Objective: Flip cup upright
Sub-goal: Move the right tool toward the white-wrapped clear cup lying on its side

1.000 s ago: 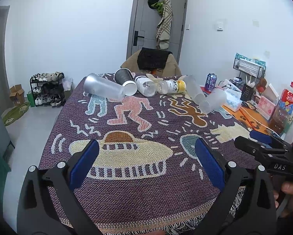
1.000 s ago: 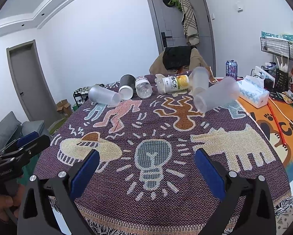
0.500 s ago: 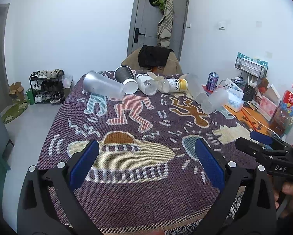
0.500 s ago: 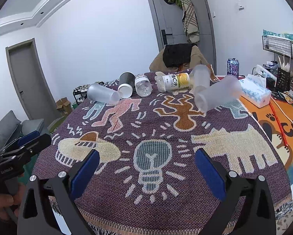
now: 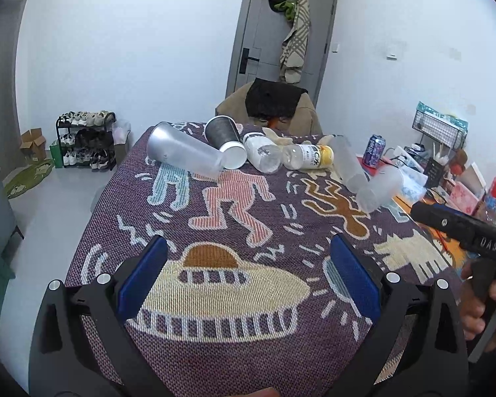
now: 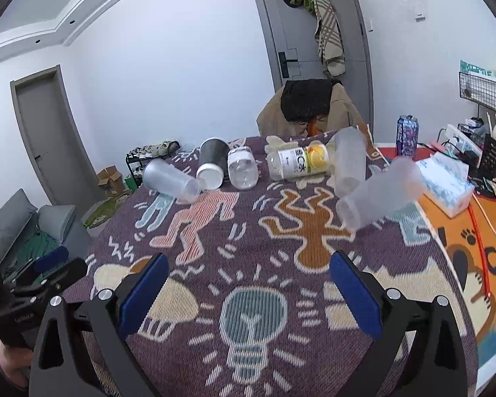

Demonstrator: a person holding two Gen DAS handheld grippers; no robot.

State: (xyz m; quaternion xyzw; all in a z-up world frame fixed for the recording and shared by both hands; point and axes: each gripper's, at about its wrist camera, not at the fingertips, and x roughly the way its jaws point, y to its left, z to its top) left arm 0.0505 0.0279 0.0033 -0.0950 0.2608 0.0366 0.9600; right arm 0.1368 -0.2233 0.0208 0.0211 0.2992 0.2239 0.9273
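1. Grippers: the left gripper (image 5: 246, 278) and right gripper (image 6: 248, 294) both hover over the near part of the blanket (image 5: 248, 231), jaws spread wide with nothing between the blue pads (image 5: 143, 276).
2. Hidden parts: the lower frame of each gripper is cut off by the picture's bottom edge. In the left view the right gripper's body shows at the far right, partly out of frame, with the right hand (image 5: 479, 301) under it. In the right view the left gripper's body shows at the far left, its holding hand (image 6: 9, 360) mostly cut off.
3. Task things: six vessels lie on their sides along the blanket's far half, none upright. From the left: a frosted cup (image 6: 170, 181), a black cup (image 6: 212, 162) with white inside, a clear bottle (image 6: 242, 167), a labelled bottle (image 6: 301, 162), a third cup (image 6: 349, 162), and a fourth cup (image 6: 378, 198) nearest the right gripper, mouth toward the camera.
4. Contacts: the black cup touches the frosted cup's mouth end and the clear bottle. The third and fourth cups lie close together; whether they touch cannot be told.
5. Writing: the labelled bottle shows large letters "C" and "K", the rest too small to read. The right gripper's body reads "DAS" in the left view. A can (image 6: 407, 134) on the side table has unreadable print.
6. Room: the blanket between the grippers and the vessels bears only woven figures. A tissue box (image 6: 446, 188) sits just right of the fourth cup, beyond the blanket's right edge.
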